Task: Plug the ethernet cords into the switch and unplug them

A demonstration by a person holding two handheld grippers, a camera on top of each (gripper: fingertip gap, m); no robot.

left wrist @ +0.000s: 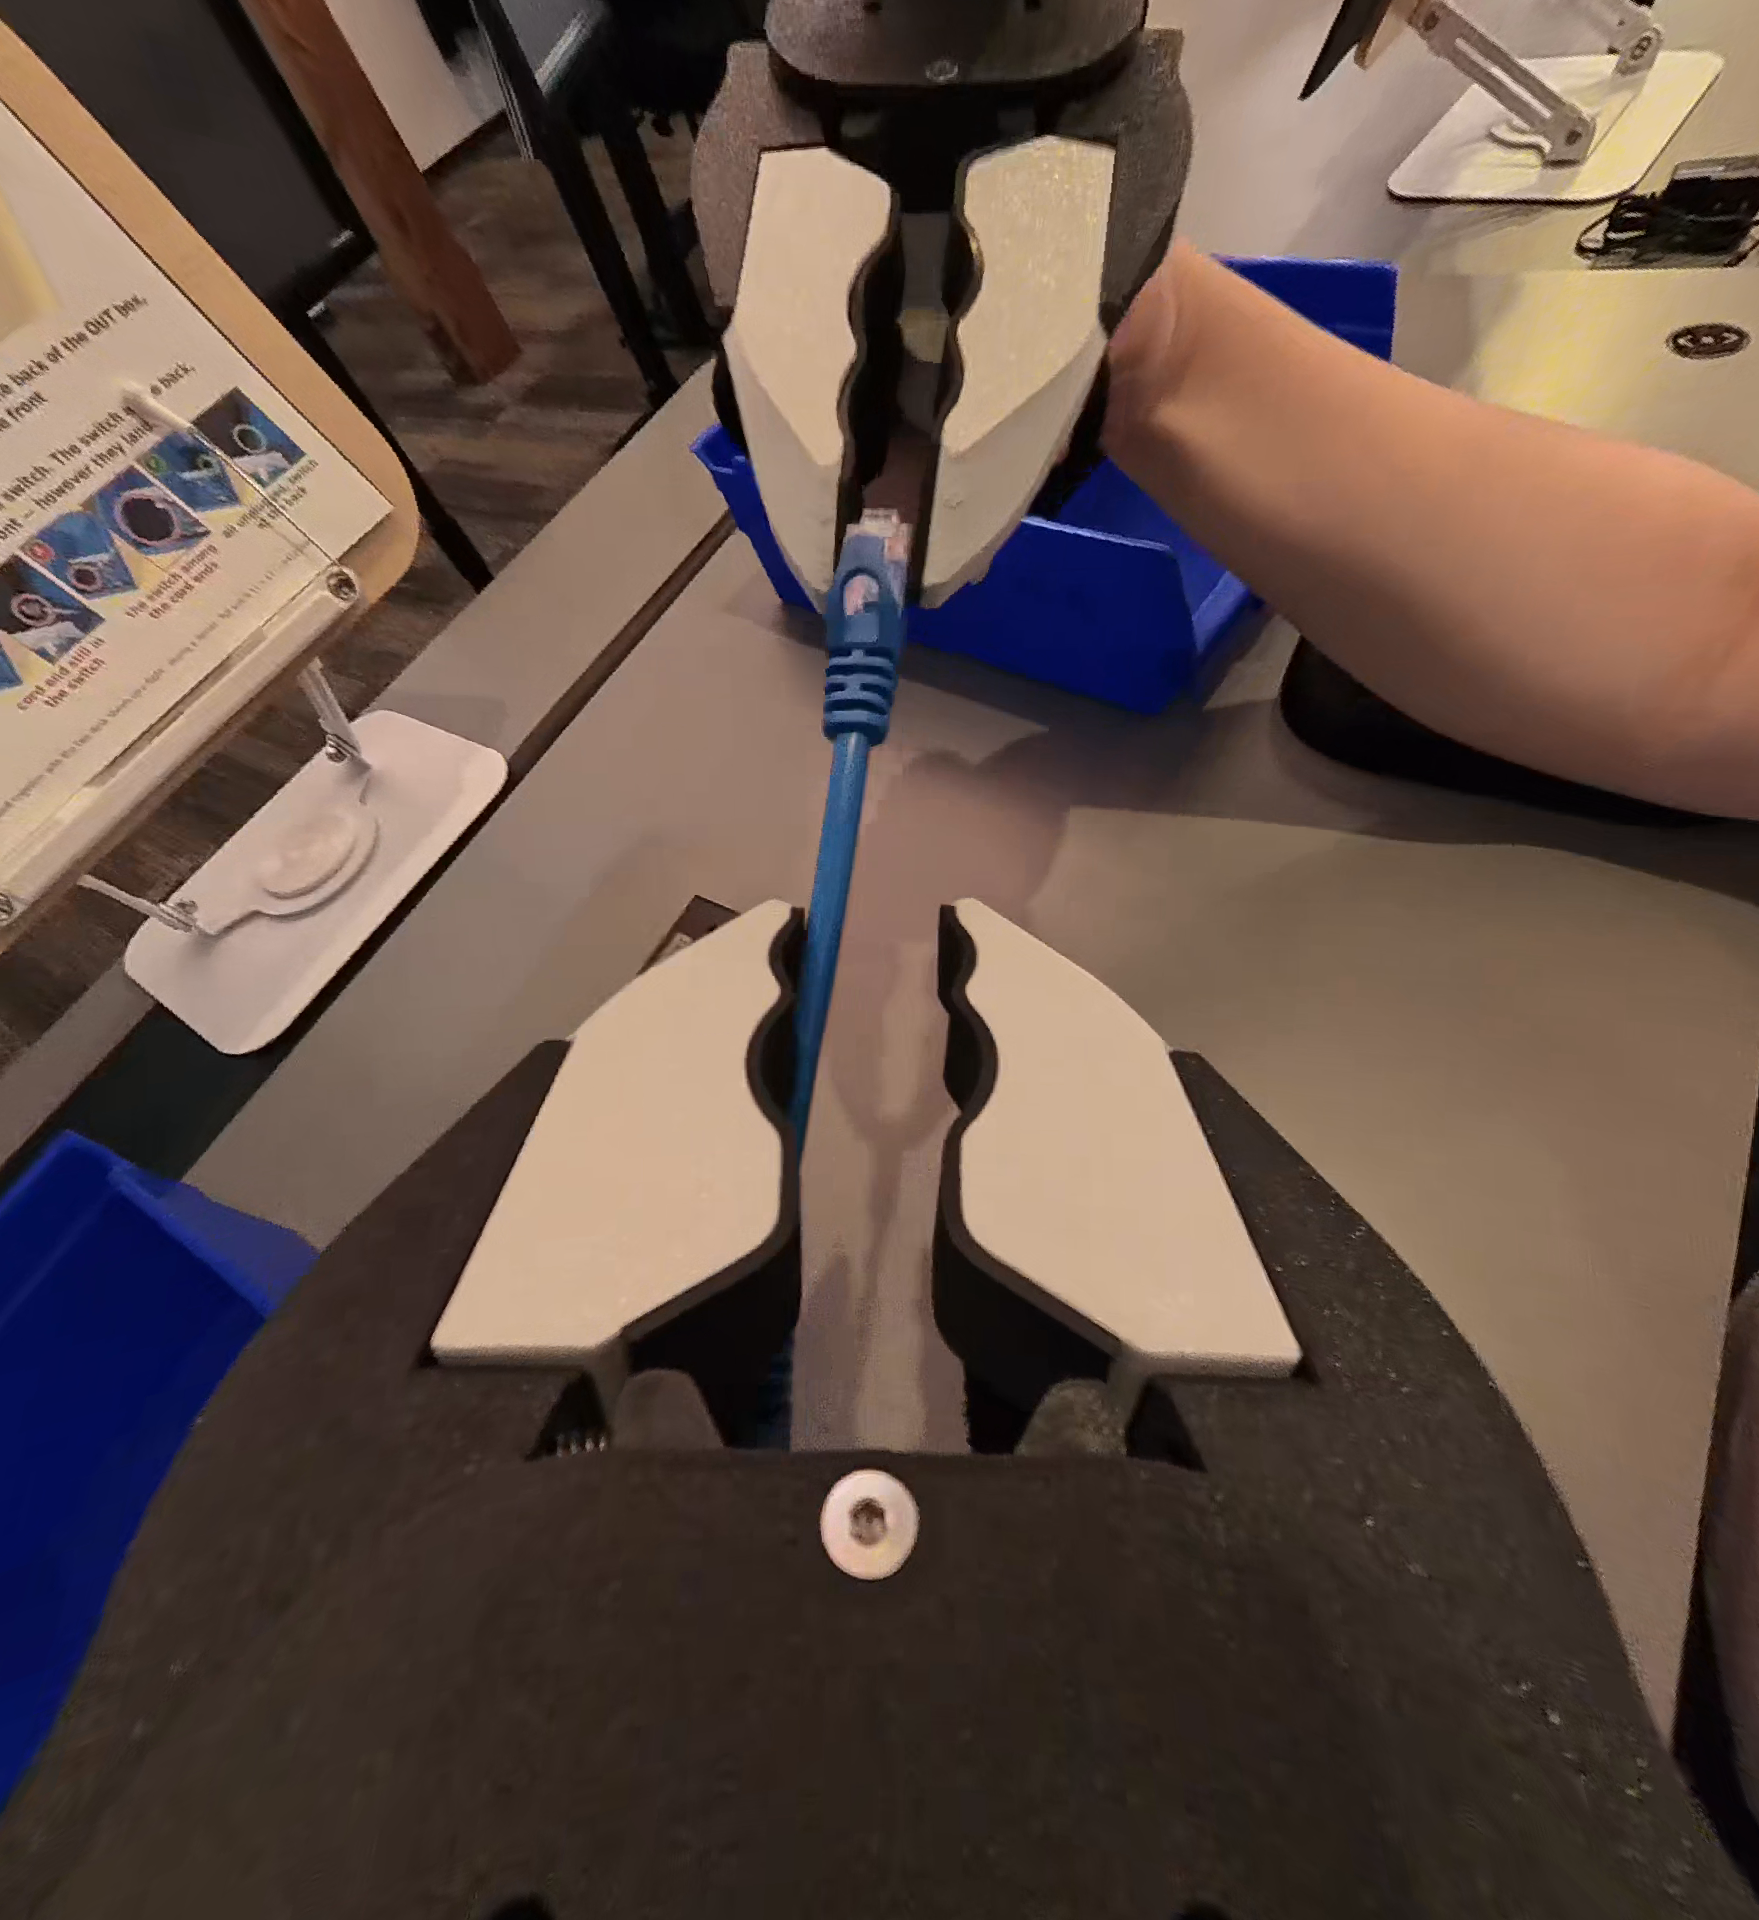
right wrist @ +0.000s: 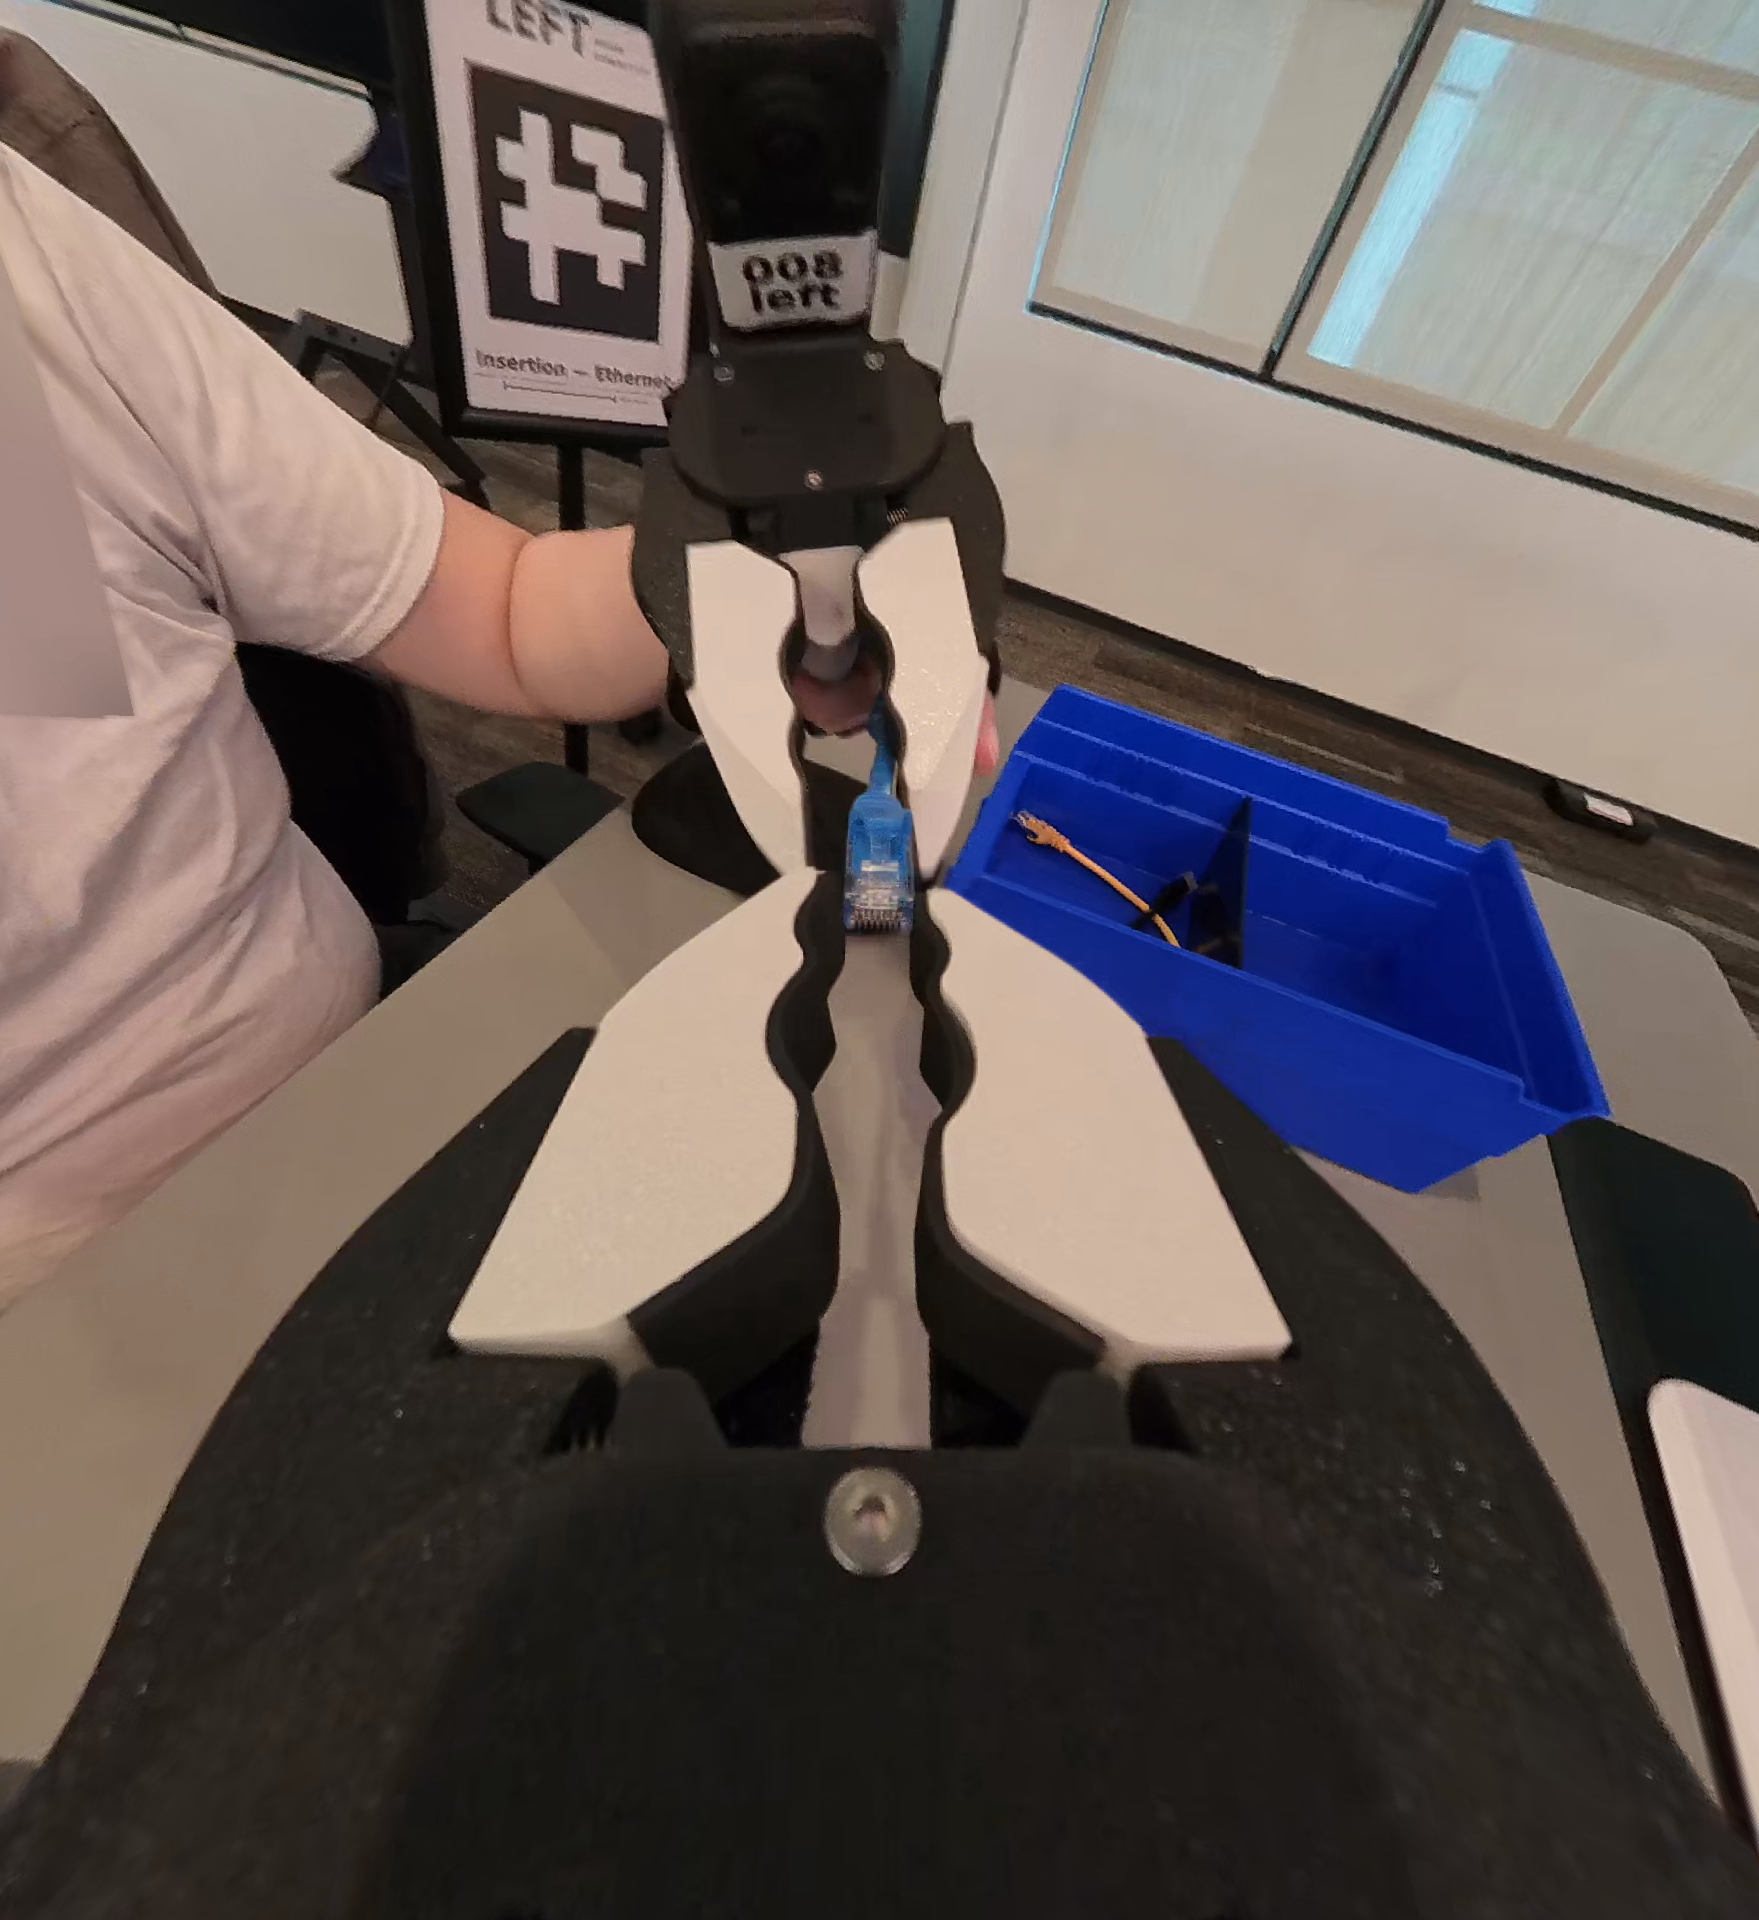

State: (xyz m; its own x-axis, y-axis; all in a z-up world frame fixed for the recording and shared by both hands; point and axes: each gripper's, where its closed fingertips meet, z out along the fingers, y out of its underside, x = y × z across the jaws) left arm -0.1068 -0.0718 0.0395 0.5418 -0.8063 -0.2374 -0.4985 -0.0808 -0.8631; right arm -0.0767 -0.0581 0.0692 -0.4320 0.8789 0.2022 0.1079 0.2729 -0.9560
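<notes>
While the two grippers face each other tip to tip over the grey table (left wrist: pixel 1270 987), the open room lies mostly at 3 o'clock in the left wrist view, where bare tabletop runs out to its far edge. At 9 o'clock the table's long edge cuts in close. Past it, at 10 o'clock, stands a printed sheet (left wrist: pixel 127 520) on a white foot. A far bin (left wrist: pixel 1062 603), blue, sits at 12 o'clock right behind the right gripper (left wrist: pixel 890 582). The person's forearm (left wrist: pixel 1477 582) crosses from 2 o'clock. A near bin (right wrist: pixel 1322 1039), also blue, sits at 8 o'clock beside the left gripper (left wrist: pixel 870 925). In the right wrist view it shows at 3 o'clock with an orange cord (right wrist: pixel 1093 868) draped by a black divider (right wrist: pixel 1218 883).

The left gripper is released: its jaws stand well apart, and the blue cord (left wrist: pixel 833 831) merely runs along the inner face of one finger, up off the table.

The cord's plug (left wrist: pixel 877 545) sits between the right gripper's fingertips, contacts pointing into that gripper. It is clear plastic with a ribbed blue boot behind it. Those jaws are drawn in narrow around it, one pad touching. I cannot tell whether they actually pinch it.
</notes>
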